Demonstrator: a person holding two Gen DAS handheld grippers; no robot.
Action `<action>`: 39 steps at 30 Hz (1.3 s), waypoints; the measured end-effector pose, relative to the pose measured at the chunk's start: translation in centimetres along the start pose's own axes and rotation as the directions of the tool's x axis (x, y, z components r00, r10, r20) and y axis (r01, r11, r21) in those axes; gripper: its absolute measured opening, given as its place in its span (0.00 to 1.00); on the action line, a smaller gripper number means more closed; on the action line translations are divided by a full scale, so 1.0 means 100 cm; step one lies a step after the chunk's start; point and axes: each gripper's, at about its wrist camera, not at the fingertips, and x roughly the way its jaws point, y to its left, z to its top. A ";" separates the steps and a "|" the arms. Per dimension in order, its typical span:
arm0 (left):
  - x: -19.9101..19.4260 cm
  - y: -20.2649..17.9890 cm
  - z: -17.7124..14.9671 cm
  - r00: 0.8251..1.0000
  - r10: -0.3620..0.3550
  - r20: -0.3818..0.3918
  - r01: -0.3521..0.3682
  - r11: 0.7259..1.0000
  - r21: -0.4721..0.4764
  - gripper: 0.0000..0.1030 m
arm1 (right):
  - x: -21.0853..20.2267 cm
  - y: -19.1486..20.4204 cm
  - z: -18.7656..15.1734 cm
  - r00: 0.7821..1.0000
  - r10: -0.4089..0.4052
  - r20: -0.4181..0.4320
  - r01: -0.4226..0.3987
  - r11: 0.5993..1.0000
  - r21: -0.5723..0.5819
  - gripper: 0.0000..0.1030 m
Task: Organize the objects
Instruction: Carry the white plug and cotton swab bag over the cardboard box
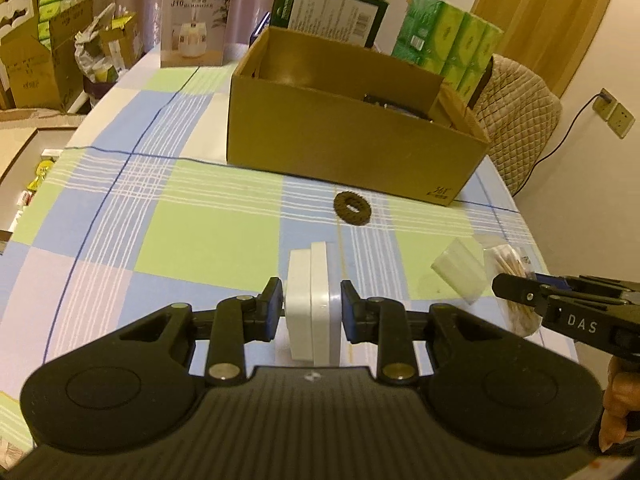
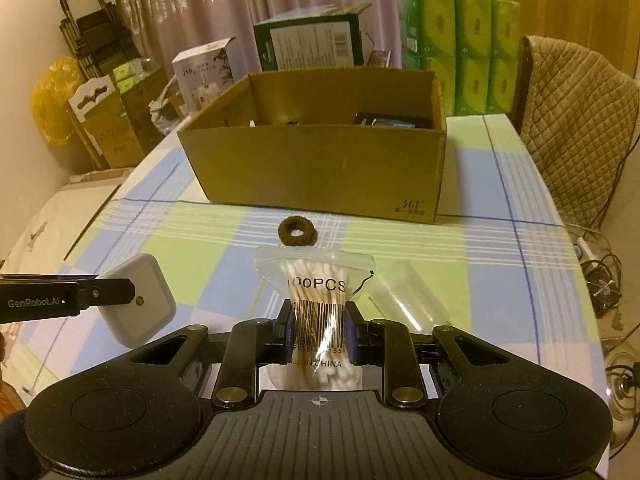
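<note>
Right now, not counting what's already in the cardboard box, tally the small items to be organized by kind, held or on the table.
White square device, held by the left hand-held gripper: 1
Cotton swab bag, held by the right hand-held gripper: 1
Brown hair tie: 1
Clear plastic container: 1
Total: 4

From my feed I see a warm-lit room with pale curtains [image 2: 192, 4] behind the checked tablecloth [image 1: 180, 232], a quilted chair cover [image 2: 580, 128] on the right, a wall socket [image 1: 614, 110], and a wooden door [image 1: 544, 12] nearby.
</note>
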 end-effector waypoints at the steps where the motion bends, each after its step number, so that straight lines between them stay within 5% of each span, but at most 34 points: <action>1: -0.004 -0.002 0.000 1.000 -0.001 0.005 0.001 1.000 0.003 0.25 | -0.004 0.001 0.000 1.000 0.000 0.004 0.000 1.000 -0.001 0.20; 18: -0.044 -0.027 0.001 0.998 -0.018 0.055 0.015 0.999 0.045 0.25 | -0.046 0.005 -0.002 0.998 0.003 0.059 -0.003 1.000 0.004 0.20; 39: -0.045 -0.044 0.028 0.995 -0.050 0.081 0.042 0.995 0.095 0.25 | -0.046 -0.008 0.015 0.997 -0.012 0.076 0.012 1.000 0.007 0.20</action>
